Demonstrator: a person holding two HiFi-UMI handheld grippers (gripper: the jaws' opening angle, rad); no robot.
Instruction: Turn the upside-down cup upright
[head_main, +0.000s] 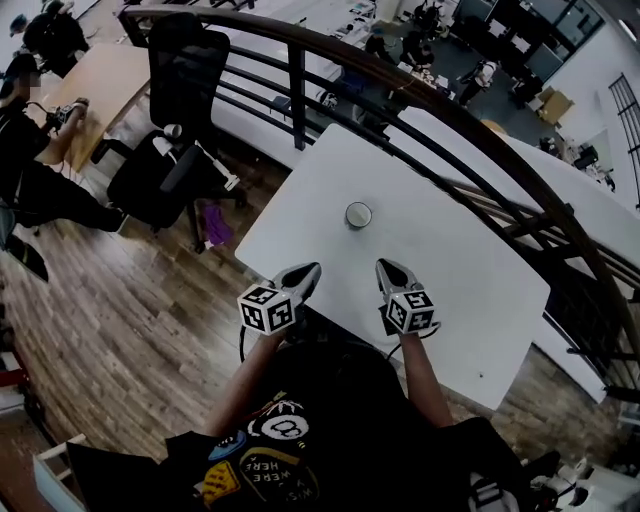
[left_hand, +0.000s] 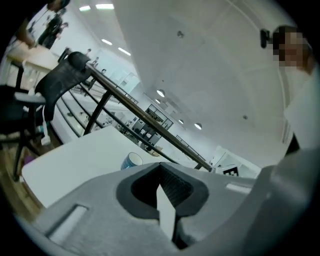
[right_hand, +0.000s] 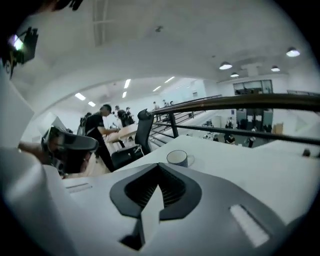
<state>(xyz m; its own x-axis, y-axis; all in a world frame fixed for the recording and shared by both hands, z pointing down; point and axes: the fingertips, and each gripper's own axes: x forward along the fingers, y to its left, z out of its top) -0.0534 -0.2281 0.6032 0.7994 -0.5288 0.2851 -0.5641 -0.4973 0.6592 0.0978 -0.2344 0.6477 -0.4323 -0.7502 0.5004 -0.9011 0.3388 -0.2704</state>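
Round glazed cup (head_main: 358, 214) on smooth white table (head_main: 470, 270)

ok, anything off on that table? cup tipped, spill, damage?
Nothing stands out. The cup stands upright, mouth up, alone on the white table, no spill visible. The left gripper and right gripper sit short of it, jaws shut and empty.

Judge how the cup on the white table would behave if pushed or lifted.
The cup looks rigid, probably ceramic, so likely breakable if dropped. Standing mouth-up on the smooth table, it would probably slide rather than tip when nudged low. Its side handle should stop it rolling far if toppled.
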